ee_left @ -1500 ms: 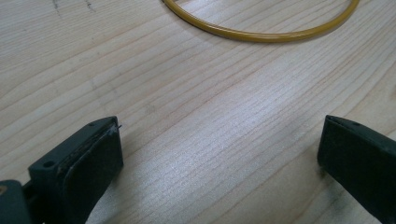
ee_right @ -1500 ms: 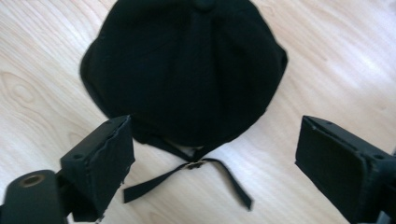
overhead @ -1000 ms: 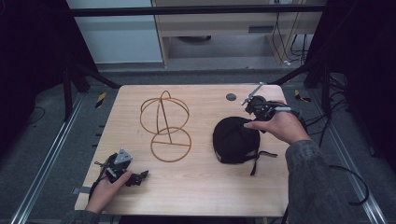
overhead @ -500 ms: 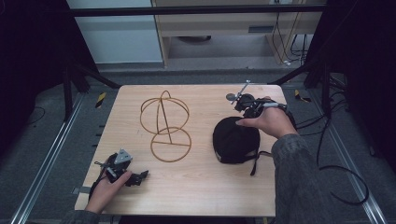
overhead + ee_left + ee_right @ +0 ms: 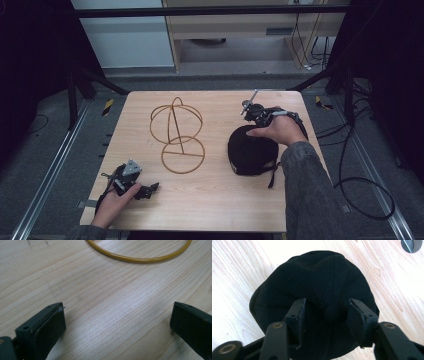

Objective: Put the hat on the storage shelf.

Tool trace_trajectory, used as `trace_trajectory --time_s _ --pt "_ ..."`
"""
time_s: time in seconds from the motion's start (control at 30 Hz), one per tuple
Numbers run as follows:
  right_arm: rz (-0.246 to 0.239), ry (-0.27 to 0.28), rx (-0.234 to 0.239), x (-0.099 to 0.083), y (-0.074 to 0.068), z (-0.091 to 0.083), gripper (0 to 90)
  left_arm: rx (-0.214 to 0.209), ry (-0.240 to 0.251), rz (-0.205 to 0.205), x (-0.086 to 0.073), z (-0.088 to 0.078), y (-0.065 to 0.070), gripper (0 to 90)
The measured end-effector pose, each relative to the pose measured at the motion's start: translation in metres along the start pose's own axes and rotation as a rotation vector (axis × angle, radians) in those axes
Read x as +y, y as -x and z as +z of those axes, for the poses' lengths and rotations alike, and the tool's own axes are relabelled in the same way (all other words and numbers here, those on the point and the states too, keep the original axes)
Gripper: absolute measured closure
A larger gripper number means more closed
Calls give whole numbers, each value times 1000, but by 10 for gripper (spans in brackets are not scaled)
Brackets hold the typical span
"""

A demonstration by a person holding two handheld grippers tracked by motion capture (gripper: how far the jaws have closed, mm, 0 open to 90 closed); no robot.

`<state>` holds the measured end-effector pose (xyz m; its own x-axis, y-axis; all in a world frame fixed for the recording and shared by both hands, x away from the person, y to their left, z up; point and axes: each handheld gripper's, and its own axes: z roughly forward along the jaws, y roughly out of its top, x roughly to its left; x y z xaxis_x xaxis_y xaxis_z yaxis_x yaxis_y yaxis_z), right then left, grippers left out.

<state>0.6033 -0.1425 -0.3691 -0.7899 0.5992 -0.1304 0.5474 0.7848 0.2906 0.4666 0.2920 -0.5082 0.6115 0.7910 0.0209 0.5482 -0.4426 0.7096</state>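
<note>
Clearly the black baseball cap (image 5: 317, 290), lying crown-up on the wooden table (image 5: 215, 205) right of the wire hat stand (image 5: 176, 135), is soft, light fabric that would crumple under pressure. The right gripper (image 5: 325, 312) has just been closing, its jaws straddling the crown button without yet pinching, a sensible place to grip; the left gripper (image 5: 117, 322) rests agape on bare wood.

A gold wire stand (image 5: 177, 134), its globe-shaped frame rising over a flat ring base, is standing on the pale wooden table (image 5: 215, 205), while a small dark round disc (image 5: 412, 244) is lying near the far edge.
</note>
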Motion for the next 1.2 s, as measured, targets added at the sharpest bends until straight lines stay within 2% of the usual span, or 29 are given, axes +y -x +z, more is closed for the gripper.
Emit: trace_trajectory --time_s 0.13,0.3,0.4,0.5,0.77,0.8,0.87,1.13,1.2 --pt "-9 -7 5 0 2 3 569 0 0 0 0 0 0 0" --pt "-30 -30 8 -2 1 7 701 -1 0 1 0 0 0 0" --pt "-40 -38 18 -4 -1 8 731 -1 0 1 0 0 0 0" --pt "-47 -33 10 -4 -2 4 735 -1 0 1 0 0 0 0" --pt "-43 46 7 -8 -7 -29 736 -1 0 1 0 0 0 0" --pt "-43 46 7 -8 -7 -29 736 -1 0 1 0 0 0 0" --pt "-53 77 2 -9 -12 -44 736 -1 0 1 0 0 0 0" --pt "-90 97 -12 -7 -21 -68 736 0 0 1 0 0 0 0" --pt "-99 110 -23 -6 -23 -79 736 0 1 1 0 0 0 0"
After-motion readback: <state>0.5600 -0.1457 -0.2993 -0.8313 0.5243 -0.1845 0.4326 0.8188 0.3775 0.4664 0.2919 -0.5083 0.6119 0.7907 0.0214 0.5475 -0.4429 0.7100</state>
